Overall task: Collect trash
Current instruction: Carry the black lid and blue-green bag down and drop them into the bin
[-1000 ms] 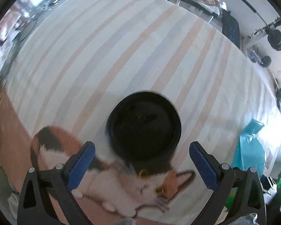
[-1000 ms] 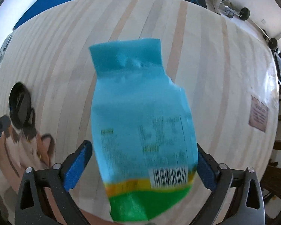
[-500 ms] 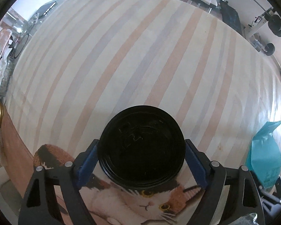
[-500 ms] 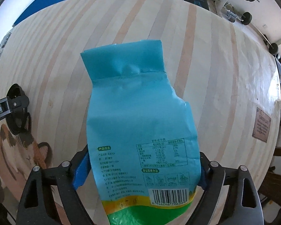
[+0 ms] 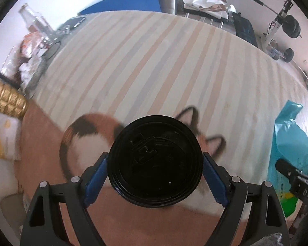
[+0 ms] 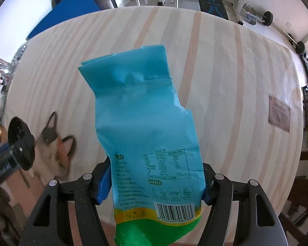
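Above the striped wooden table (image 6: 225, 65), the left gripper (image 5: 155, 165) points steeply down, its blue pads clamped on the rim of a round black plastic lid (image 5: 155, 162). The right gripper (image 6: 155, 181) points straight down, its jaws closing on a crumpled blue-and-green plastic food pouch (image 6: 145, 127).

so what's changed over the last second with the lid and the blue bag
The left gripper closed its fingers onto the black lid and lifted it off the striped cloth; a second ago it stood open around it. The right gripper clamped the blue bag, its jaws closing further now, and raised it too. The cloth and its cat print stayed put.
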Motion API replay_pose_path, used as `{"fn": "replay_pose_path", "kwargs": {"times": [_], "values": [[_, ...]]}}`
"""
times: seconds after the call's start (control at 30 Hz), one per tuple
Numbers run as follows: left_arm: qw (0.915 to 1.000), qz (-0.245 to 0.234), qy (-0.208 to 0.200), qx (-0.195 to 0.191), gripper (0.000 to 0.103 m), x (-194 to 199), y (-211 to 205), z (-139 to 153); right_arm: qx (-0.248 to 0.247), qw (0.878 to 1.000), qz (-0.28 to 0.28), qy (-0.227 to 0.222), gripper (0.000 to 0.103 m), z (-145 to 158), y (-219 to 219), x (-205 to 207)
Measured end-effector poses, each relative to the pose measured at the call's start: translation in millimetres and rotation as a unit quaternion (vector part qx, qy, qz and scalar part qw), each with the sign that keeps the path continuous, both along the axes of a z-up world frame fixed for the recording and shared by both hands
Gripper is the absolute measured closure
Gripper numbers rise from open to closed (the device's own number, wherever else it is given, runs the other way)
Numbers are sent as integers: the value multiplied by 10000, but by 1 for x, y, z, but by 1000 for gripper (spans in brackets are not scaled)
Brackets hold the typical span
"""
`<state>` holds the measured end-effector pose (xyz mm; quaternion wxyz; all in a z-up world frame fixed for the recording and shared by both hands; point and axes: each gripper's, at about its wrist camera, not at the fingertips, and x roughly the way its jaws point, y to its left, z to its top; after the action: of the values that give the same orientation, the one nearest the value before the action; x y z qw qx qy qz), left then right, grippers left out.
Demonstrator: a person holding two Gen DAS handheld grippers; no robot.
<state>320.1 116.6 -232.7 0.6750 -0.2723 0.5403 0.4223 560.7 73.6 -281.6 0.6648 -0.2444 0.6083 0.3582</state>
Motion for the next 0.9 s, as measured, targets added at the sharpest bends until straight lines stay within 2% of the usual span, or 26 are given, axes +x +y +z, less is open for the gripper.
{"fn": "replay_pose_path", "kwargs": {"times": [0.13,0.27,0.53,0.73,0.9], "values": [[9999,-2,-125,99,17,-28,-13,10,112,9998,126,71,35,13,-31,-32],[9994,32,-326,124,17,-72,-46,26,243,9994,228,116,36,31,-62,-69],[9971,-59,-750,106,17,-173,-139,45,509,9983,234,168,36,67,-147,-170],[9961,118,-850,-189,17,-262,-201,33,629,9968,12,492,37,64,-231,-261],[9948,406,-731,-590,17,-327,-241,0,414,9951,212,875,37,43,-302,-328]]}}
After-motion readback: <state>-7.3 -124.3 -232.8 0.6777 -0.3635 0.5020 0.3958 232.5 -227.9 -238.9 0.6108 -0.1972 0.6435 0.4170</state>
